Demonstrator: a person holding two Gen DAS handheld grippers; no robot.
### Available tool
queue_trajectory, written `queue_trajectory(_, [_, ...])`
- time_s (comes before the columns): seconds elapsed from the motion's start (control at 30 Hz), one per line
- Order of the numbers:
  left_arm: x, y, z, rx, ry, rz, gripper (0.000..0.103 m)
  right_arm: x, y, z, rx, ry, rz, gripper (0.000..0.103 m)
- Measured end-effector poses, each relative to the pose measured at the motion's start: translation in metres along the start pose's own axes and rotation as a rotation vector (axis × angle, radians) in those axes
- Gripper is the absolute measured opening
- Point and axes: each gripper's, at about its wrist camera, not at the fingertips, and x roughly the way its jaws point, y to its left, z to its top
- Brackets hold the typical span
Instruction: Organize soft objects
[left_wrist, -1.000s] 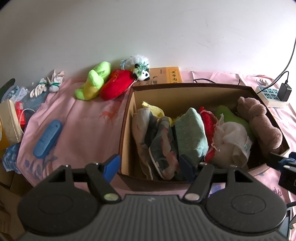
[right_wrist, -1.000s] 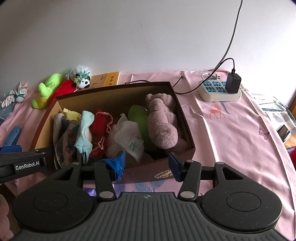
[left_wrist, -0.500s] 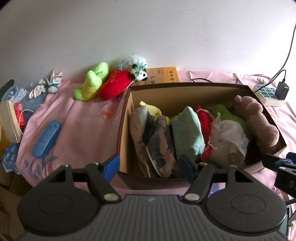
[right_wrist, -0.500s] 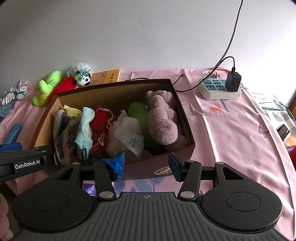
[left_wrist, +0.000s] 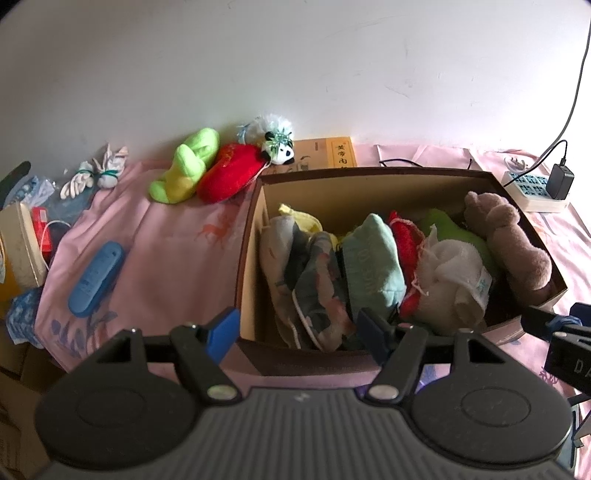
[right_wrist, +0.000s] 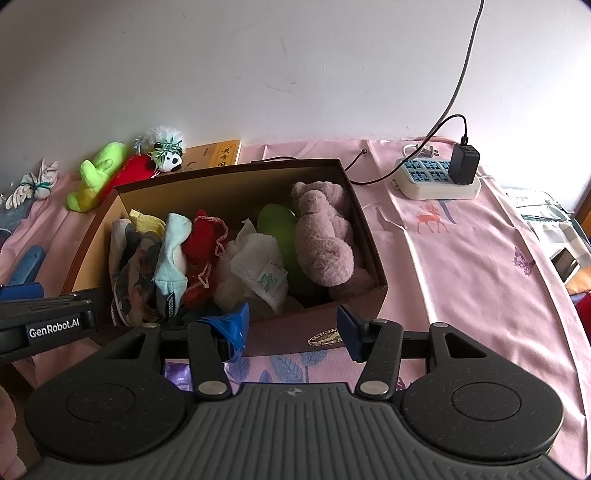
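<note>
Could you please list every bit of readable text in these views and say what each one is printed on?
"GenRobot.AI": on the left tool, seen in the right wrist view.
"DA": cut-off letters on the right tool, seen in the left wrist view.
Chinese characters on the yellow book: too small to read.
Box emblem and white towel tag: blurred.

A box (right_wrist: 369, 236) sits mid-tabletop (right_wrist: 461, 266), with folded cloths (right_wrist: 170, 254) packed in its 9 o'clock half and a bear (right_wrist: 321, 229) at its 3 o'clock wall. Plush toys (right_wrist: 99, 177) and a book (right_wrist: 218, 157) lie behind it toward 11 o'clock. A power strip (right_wrist: 436, 181) lies at 2 o'clock.
</note>
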Motion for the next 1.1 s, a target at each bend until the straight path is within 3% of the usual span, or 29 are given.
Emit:
queue_trajectory(0.5, [-0.018, 0.002, -0.013, 0.004, -0.015, 0.024, 0.07, -0.016, 0.004, -0.008, -0.012, -0.016, 0.01, 0.038])
queue_trajectory(1.1, [-0.03, -0.001, -0.021, 0.021, -0.018, 0.0, 0.07, -0.029, 0.002, -0.018, -0.013, -0.025, 0.003, 0.038])
